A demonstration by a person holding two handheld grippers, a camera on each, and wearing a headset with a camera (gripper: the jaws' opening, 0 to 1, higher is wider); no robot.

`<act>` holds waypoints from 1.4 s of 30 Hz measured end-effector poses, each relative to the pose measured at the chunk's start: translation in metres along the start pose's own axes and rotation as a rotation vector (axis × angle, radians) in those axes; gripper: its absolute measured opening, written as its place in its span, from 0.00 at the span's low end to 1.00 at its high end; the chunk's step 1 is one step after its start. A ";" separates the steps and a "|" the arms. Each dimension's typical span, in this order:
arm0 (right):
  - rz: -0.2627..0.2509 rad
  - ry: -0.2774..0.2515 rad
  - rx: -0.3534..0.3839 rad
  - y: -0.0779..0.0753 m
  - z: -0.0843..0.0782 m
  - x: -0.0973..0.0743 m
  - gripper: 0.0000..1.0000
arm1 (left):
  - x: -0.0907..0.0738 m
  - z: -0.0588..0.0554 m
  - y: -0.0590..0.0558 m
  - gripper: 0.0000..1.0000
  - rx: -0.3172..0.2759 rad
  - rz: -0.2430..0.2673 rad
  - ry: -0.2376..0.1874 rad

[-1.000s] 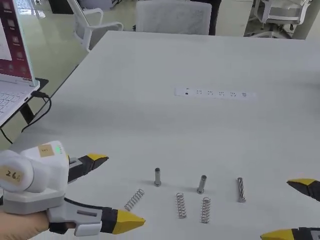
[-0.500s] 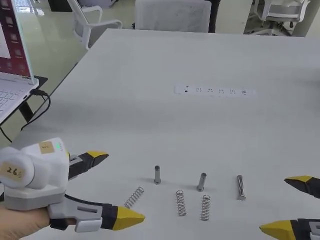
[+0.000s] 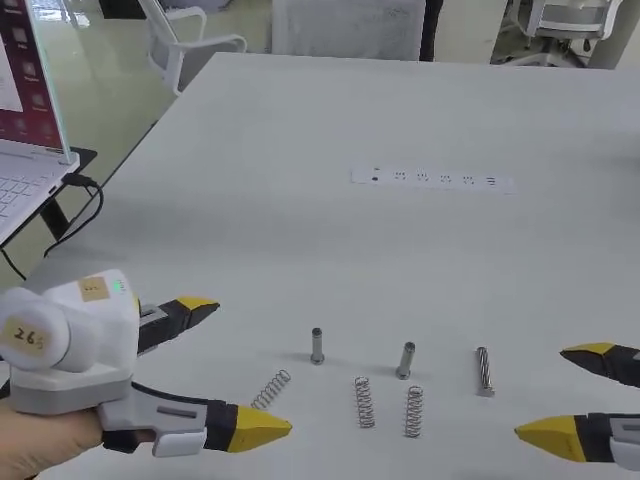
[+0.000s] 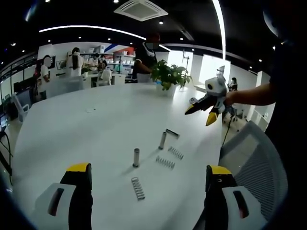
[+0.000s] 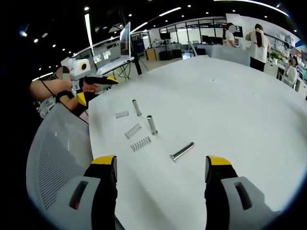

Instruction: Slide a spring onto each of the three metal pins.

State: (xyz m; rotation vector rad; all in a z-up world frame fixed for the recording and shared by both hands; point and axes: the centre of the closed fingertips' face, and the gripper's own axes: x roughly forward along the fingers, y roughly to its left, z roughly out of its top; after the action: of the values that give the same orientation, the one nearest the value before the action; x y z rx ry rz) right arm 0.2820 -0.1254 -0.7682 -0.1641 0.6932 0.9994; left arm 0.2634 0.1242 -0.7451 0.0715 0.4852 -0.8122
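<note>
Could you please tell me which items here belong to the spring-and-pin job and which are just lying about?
Job: two upright pins, one lying pin, three springs.
Lying about: power strip, laptop, chair.

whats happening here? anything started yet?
A person holds the left hand-held gripper and the right hand-held gripper, both open and empty, over the near edge of the table. Two pins stand upright and the third pin lies flat. Three springs lie loose in front of them. No spring is on a pin yet.
</note>
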 end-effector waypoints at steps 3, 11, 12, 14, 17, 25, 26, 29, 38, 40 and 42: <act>0.000 -0.002 0.002 -0.001 0.002 0.001 0.73 | 0.000 -0.001 0.000 0.96 -0.001 -0.002 0.003; 0.010 0.010 0.015 -0.002 0.004 0.004 0.68 | 0.000 -0.002 -0.002 0.93 -0.008 -0.011 0.003; 0.009 0.012 0.014 -0.003 0.004 0.005 0.68 | 0.000 -0.002 -0.003 0.93 -0.008 -0.012 0.003; 0.009 0.022 0.014 -0.003 0.003 0.007 0.67 | 0.000 -0.002 -0.002 0.93 -0.008 -0.013 0.005; 0.008 0.039 0.022 -0.005 0.002 0.010 0.64 | -0.001 -0.003 -0.002 0.93 -0.007 -0.011 0.006; 0.001 0.067 0.033 -0.007 0.002 0.018 0.61 | -0.001 -0.003 -0.003 0.92 -0.009 -0.011 0.002; -0.001 0.073 0.037 -0.009 0.001 0.019 0.60 | -0.001 -0.002 -0.003 0.92 -0.007 -0.011 0.000; -0.008 0.090 0.054 -0.012 0.000 0.021 0.57 | -0.002 -0.002 -0.003 0.92 -0.008 -0.012 -0.002; -0.035 0.122 0.086 -0.023 0.000 0.028 0.49 | -0.003 -0.004 -0.002 0.91 -0.012 -0.008 0.000; -0.038 0.133 0.093 -0.024 0.000 0.030 0.47 | -0.003 -0.004 -0.002 0.90 -0.016 -0.010 0.000; -0.047 0.148 0.098 -0.027 -0.001 0.032 0.45 | -0.003 -0.003 -0.002 0.90 -0.016 -0.010 -0.001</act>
State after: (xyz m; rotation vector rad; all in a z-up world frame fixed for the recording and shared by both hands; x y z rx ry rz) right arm 0.3151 -0.1172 -0.7930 -0.1690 0.8686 0.9124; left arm 0.2588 0.1260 -0.7463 0.0538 0.4914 -0.8178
